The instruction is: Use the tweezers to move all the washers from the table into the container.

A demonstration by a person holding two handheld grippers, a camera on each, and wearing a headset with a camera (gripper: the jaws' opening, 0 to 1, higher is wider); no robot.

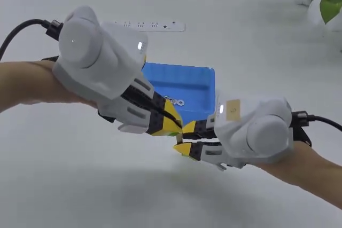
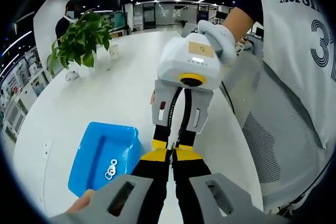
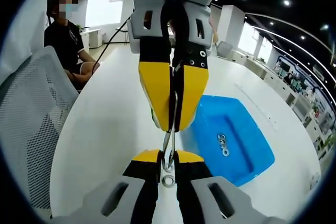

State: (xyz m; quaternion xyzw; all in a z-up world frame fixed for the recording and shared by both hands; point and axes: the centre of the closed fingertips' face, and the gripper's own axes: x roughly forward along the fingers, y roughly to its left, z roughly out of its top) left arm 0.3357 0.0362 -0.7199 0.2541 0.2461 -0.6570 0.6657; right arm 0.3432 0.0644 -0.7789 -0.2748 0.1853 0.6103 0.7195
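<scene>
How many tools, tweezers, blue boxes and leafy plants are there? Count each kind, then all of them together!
tools: 2, the left tool and the right tool
tweezers: 1
blue container: 1
plant: 1
total: 5

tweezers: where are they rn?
Right gripper view, centre: the tweezers hang from the shut left gripper down between the right gripper fingers, tips just above a washer on the table, left of the blue container.
</scene>
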